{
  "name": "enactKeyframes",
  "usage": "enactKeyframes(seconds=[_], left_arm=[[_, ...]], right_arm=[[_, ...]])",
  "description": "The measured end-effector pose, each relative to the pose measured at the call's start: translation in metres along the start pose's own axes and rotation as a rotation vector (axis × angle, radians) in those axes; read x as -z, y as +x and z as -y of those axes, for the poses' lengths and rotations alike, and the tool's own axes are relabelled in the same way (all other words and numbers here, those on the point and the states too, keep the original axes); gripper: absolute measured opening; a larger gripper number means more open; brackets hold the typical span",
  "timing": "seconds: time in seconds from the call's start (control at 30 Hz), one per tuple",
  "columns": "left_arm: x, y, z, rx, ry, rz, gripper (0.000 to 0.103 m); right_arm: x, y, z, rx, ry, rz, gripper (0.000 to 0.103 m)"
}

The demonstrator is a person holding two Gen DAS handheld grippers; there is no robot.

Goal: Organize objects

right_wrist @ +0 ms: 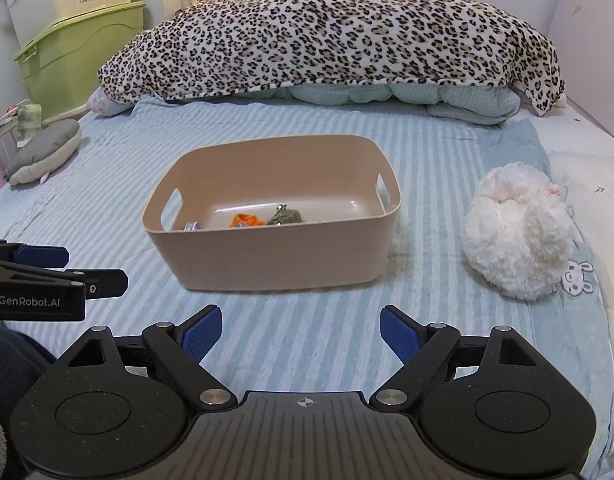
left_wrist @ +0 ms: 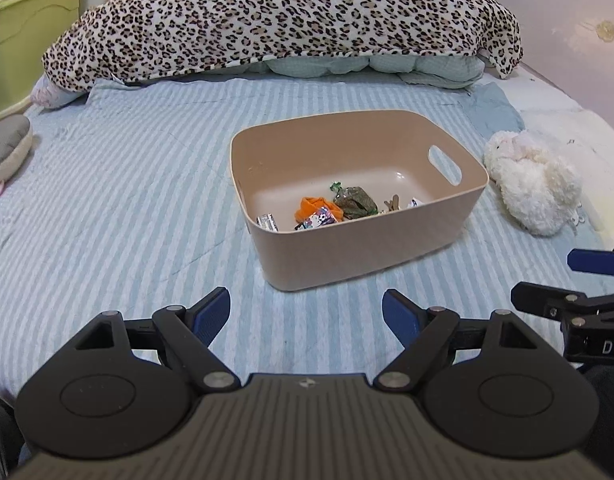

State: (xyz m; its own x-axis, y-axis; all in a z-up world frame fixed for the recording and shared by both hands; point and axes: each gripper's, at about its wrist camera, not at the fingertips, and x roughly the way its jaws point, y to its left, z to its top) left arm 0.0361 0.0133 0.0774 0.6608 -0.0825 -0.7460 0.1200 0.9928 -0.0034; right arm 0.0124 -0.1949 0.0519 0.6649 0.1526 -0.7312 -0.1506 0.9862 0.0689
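Note:
A tan plastic bin [left_wrist: 359, 248] with cut-out handles stands on the striped blue bed sheet; it also shows in the right wrist view [right_wrist: 275, 256]. Inside lie an orange item [left_wrist: 317, 206], a dark green packet [left_wrist: 355, 200] and several small wrapped things. My left gripper [left_wrist: 306, 314] is open and empty, just short of the bin's near wall. My right gripper [right_wrist: 301, 330] is open and empty, also in front of the bin. Each gripper shows at the edge of the other's view.
A white fluffy plush toy [right_wrist: 515, 236] lies right of the bin. A leopard-print blanket [right_wrist: 331, 36] covers bedding at the far end. A grey cushion [right_wrist: 43, 152] lies at the left edge, a green storage box [right_wrist: 79, 56] beyond it. A wall runs along the right.

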Motion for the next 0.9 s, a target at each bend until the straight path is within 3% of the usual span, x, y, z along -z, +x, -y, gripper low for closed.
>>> enactKeyframes(seconds=[0.9], left_arm=[[0.026, -0.029, 0.017, 0.021, 0.043, -0.018, 0.084]], right_arm=[[0.023, -0.026, 0.005, -0.033, 0.048, -0.014, 0.087]])
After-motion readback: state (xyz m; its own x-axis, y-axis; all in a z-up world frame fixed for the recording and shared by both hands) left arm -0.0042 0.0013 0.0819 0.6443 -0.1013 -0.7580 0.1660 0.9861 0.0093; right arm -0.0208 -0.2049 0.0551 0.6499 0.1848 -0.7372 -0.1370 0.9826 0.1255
